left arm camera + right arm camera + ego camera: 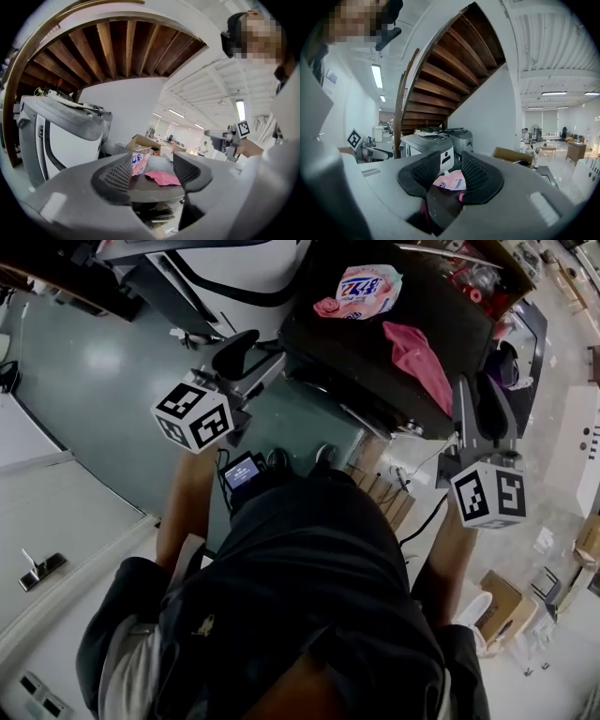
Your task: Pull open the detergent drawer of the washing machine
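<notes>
Two grey-and-white washing machines stand under the wooden staircase; they also show as the washing machines in the right gripper view and at the top of the head view. I cannot make out the detergent drawer. My left gripper is held in the air, well short of the machines, its jaws open and empty. My right gripper hovers at the right, also open with nothing held. Both point over a dark table.
On the dark table lie a pink detergent bag and a pink cloth. A cardboard box stands behind the table. Boxes and clutter sit on the floor at the right. A wooden staircase rises overhead.
</notes>
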`<state>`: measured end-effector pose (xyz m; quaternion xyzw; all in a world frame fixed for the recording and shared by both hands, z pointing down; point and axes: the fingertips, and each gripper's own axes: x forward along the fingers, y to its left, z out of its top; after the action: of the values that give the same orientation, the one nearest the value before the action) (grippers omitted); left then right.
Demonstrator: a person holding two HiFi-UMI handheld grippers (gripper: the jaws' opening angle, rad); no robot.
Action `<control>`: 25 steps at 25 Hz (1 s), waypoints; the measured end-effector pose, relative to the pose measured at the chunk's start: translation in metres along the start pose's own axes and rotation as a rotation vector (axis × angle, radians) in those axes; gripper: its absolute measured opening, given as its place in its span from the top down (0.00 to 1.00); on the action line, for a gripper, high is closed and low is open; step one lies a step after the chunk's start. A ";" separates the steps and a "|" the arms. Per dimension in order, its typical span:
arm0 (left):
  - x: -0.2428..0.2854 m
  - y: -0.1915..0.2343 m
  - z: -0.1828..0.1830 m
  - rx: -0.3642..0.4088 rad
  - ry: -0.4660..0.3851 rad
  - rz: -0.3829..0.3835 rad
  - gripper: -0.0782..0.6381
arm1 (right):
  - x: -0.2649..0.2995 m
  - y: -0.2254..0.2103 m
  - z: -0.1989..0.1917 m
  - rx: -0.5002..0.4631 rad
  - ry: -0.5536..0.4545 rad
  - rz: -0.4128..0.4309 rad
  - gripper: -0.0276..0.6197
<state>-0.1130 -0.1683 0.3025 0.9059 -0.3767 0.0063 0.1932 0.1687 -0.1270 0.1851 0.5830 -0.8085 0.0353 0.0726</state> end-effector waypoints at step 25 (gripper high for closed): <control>0.065 0.053 -0.171 -0.634 0.053 -0.097 0.44 | -0.005 0.000 -0.037 -0.018 0.117 -0.018 0.77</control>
<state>-0.0799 -0.1862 0.4891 0.8169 -0.3113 -0.0970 0.4757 0.1728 -0.1169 0.2207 0.5864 -0.7978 0.0616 0.1254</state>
